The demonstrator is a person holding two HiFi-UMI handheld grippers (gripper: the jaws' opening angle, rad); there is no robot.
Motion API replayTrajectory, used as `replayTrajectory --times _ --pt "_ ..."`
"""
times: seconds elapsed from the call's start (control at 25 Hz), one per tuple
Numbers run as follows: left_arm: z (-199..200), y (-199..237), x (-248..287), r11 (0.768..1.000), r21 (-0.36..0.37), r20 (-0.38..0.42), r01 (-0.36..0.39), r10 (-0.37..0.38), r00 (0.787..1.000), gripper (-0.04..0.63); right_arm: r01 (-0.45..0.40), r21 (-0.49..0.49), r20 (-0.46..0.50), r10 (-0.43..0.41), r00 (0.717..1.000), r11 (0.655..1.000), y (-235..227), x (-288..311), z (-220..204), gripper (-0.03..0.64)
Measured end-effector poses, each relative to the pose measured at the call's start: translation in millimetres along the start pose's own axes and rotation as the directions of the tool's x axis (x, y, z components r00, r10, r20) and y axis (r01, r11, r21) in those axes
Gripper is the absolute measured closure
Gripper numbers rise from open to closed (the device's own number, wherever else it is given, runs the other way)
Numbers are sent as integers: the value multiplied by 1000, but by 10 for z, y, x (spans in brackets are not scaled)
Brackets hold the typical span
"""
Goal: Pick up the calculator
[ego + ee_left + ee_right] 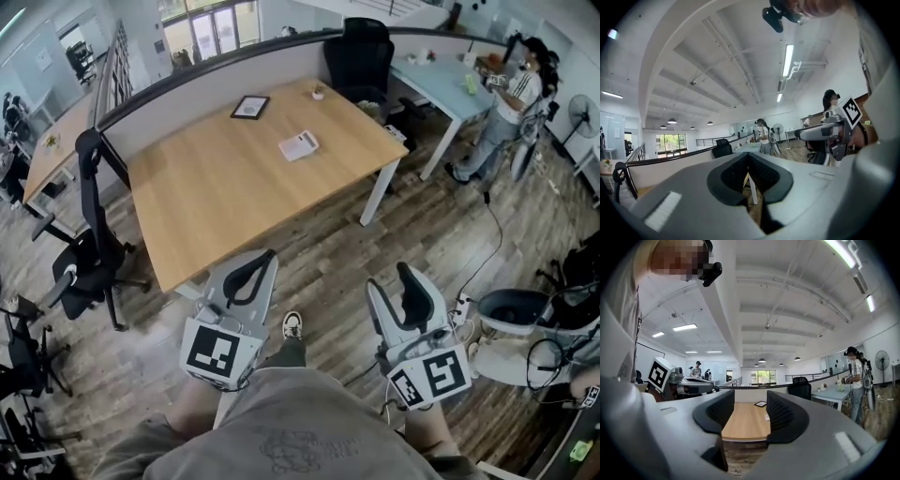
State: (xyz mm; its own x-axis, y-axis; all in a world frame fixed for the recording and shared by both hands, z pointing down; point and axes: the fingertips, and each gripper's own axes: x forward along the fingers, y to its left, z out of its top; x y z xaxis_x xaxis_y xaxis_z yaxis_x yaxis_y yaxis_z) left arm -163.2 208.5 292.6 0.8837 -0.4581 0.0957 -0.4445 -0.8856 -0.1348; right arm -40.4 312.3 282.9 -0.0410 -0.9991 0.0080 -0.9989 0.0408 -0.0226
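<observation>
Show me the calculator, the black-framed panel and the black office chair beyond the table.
calculator [298,145], head view, middle of its white face.
black-framed panel [250,107], head view, its light centre.
black office chair [359,56], head view, its backrest.

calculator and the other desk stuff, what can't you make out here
- calculator: head view, too small to read keys or display; right gripper view, mostly behind a jaw.
- black-framed slab: too small to tell tablet from picture frame.
- small object at the far edge of the desk: too small to identify.
- left gripper view: jaws hide most of the desk.
</observation>
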Motion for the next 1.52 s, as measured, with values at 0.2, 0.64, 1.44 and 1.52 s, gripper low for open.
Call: replayTrajectory --times 0.2,0.64,1.44,1.52 --pt "89 434 423 1000 -3 5 2 -2 1000 594 15 3 -23 -15 1000 1000 -234 520 59 419" --pt "43 1404 1322 1000 -7 -5 23 -23 1000 594 21 -2 -55 -22 998 1000 -624 1797 63 419" --pt "-247 2072 2420 999 -13 -54 -33 33 998 594 -46 36 -102 49 994 998 -1446 3048 -297 419" --pt "-261 2153 2560 998 -19 -62 -60 59 996 594 -74 38 -117 78 990 997 -1556 3226 -337 419"
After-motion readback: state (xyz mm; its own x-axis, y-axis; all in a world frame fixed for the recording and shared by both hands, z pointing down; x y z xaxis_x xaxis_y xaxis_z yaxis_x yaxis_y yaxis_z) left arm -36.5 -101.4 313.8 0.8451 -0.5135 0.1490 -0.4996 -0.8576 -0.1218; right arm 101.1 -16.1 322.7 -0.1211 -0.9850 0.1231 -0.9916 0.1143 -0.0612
